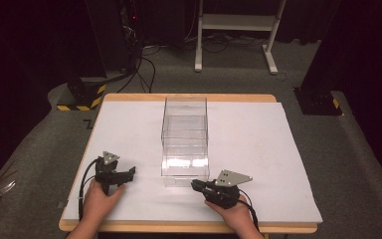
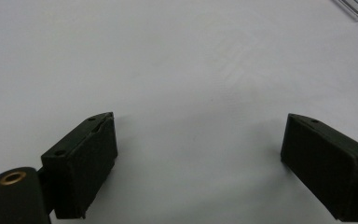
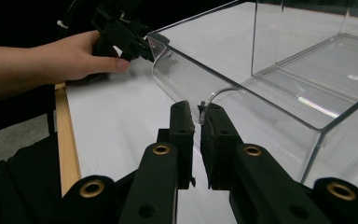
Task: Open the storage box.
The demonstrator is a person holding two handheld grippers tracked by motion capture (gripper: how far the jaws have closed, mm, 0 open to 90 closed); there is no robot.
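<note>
Now the right gripper [image 3: 196, 122] pinches the drawer [image 1: 185, 169] front wall near the table's front edge; a crooked pull could slip it. Left gripper [image 2: 198, 156] is spread.

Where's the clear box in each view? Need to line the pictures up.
High view: box in the middle of the table, its near end by the right claw.
Left gripper view: one corner of the box at the top right edge.
Right gripper view: box across the right and top; the claw's jaws pinch its near wall.
Shared landmark: the white sheet under the box.
</note>
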